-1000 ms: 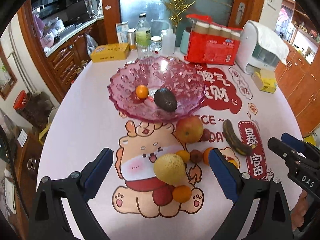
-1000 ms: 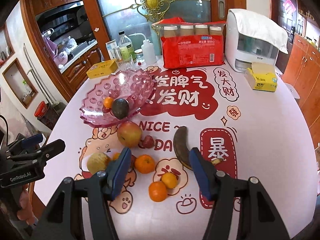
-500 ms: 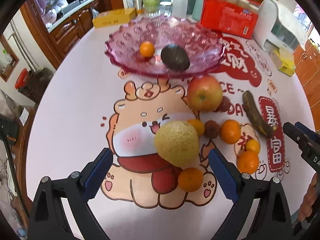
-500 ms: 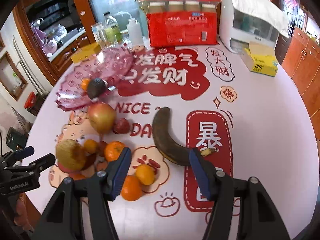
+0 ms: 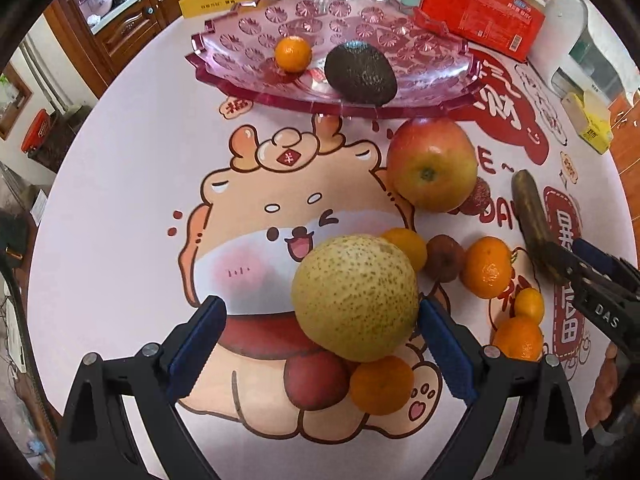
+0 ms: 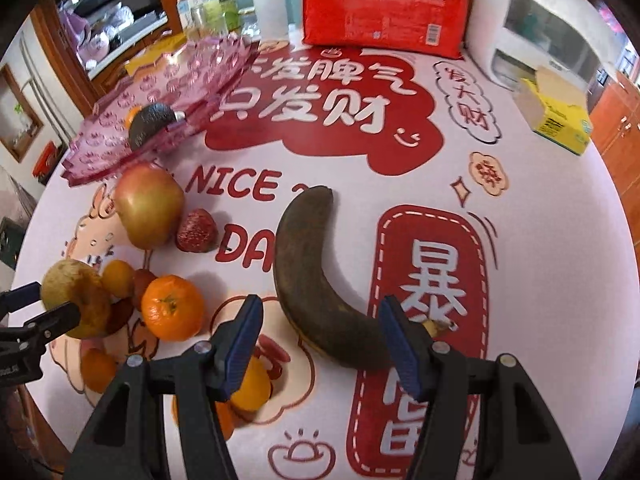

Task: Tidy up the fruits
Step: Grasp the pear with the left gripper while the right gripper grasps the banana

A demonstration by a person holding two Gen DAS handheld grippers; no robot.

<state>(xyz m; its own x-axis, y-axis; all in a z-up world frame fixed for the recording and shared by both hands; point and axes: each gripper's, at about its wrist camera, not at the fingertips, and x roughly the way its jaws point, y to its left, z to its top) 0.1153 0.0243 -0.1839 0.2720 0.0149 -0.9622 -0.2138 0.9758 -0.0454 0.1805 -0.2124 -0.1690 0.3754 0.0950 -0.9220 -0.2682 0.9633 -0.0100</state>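
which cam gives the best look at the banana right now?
Right wrist. The banana lies whole and close between the open fingers of the right gripper, tip to stem visible. In the left wrist view it is only a dark strip at the right edge, its near end hidden behind the right gripper.

A round table (image 6: 552, 240) with a cartoon-printed cover carries a pink bowl (image 5: 420, 20) far left, loose fruit near it, a dark banana (image 6: 316, 280) centre
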